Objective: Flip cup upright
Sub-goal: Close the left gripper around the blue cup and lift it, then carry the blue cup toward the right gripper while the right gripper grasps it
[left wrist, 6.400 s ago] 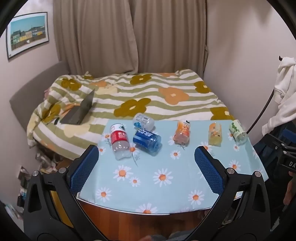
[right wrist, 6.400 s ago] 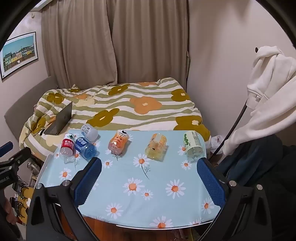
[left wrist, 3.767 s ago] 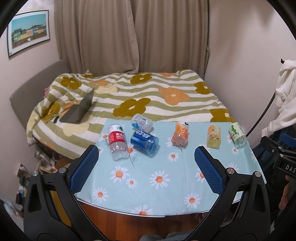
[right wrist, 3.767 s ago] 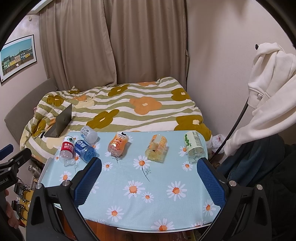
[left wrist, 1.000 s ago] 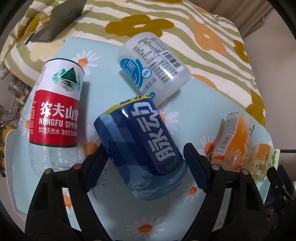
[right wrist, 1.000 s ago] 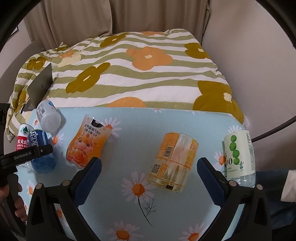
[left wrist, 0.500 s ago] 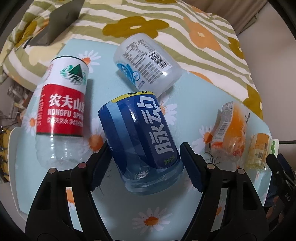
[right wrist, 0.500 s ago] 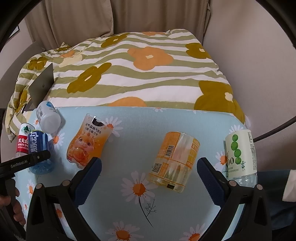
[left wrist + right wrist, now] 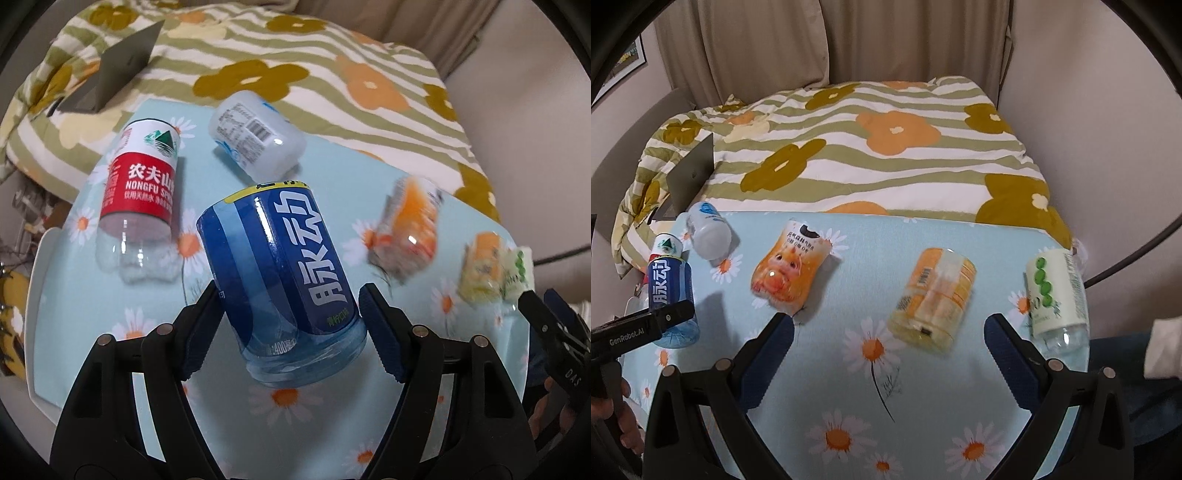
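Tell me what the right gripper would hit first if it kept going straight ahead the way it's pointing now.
Probably the yellow-orange cup lying on its side: it sits just ahead of the open right gripper, slightly right of centre between the fingers. Depth is hard to judge through the fisheye, so it might meet the daisy tablecloth first.

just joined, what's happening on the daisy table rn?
The left gripper is clamped on the blue bottle cup and has it lifted and tilted, partway toward upright. The right gripper hangs open over the tablecloth, holding nothing. The red-label cup, white cup, orange piggy cup, yellow cup and green-dot cup lie on their sides.
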The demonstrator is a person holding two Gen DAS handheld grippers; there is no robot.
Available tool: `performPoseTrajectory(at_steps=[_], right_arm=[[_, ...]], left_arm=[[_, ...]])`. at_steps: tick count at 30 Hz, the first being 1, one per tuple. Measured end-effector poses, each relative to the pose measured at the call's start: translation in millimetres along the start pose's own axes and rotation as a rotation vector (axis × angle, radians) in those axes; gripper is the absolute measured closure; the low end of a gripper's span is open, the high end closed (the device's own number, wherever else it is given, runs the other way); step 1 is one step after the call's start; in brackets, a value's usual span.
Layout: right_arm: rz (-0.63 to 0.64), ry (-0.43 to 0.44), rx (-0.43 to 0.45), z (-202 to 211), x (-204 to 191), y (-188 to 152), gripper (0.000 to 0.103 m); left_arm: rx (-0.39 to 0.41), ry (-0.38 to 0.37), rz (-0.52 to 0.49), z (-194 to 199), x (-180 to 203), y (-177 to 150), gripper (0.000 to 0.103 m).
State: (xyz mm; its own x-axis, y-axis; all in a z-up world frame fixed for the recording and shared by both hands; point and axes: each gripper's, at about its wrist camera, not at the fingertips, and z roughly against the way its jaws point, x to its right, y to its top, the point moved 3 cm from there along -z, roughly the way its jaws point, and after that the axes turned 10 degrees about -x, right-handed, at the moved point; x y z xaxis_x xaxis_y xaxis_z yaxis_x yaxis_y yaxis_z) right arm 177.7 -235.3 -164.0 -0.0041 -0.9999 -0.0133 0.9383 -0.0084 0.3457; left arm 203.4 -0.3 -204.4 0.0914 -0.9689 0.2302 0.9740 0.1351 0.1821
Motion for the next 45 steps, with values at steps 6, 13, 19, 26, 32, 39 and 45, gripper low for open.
performPoseTrajectory(at_steps=[6, 13, 19, 26, 32, 39, 45], right_arm=[[-0.011, -0.004, 0.045, 28.4, 15.9, -36.6, 0.0], [-0.042, -0.026, 0.063, 47.9, 40.3, -84.9, 0.0], [-0.082, -0.035, 0.04, 43.2, 64.1, -118.5, 0.0], [-0.11, -0.028, 0.023, 29.2, 80.0, -137.1, 0.0], [-0.103, -0.015, 0.017, 20.9, 79.7, -139.9, 0.0], [-0.084, -0.01, 0.017, 19.5, 77.6, -140.2, 0.0], [-0.069, -0.007, 0.021, 21.3, 75.0, -138.3, 0.0]], left_arm=[[0.027, -0.036, -0.107, 15.8, 31.5, -43.3, 0.024], [0.005, -0.073, -0.278, 11.2, 77.0, -88.8, 0.024], [-0.056, -0.069, -0.406, -12.8, 106.4, -115.2, 0.024], [-0.089, -0.028, -0.472, -35.8, 119.6, -124.4, 0.024], [-0.101, -0.004, -0.488, -47.3, 121.0, -126.7, 0.024], [-0.096, -0.005, -0.477, -49.0, 119.8, -127.8, 0.023], [-0.065, 0.01, -0.46, -41.8, 114.9, -128.7, 0.001]])
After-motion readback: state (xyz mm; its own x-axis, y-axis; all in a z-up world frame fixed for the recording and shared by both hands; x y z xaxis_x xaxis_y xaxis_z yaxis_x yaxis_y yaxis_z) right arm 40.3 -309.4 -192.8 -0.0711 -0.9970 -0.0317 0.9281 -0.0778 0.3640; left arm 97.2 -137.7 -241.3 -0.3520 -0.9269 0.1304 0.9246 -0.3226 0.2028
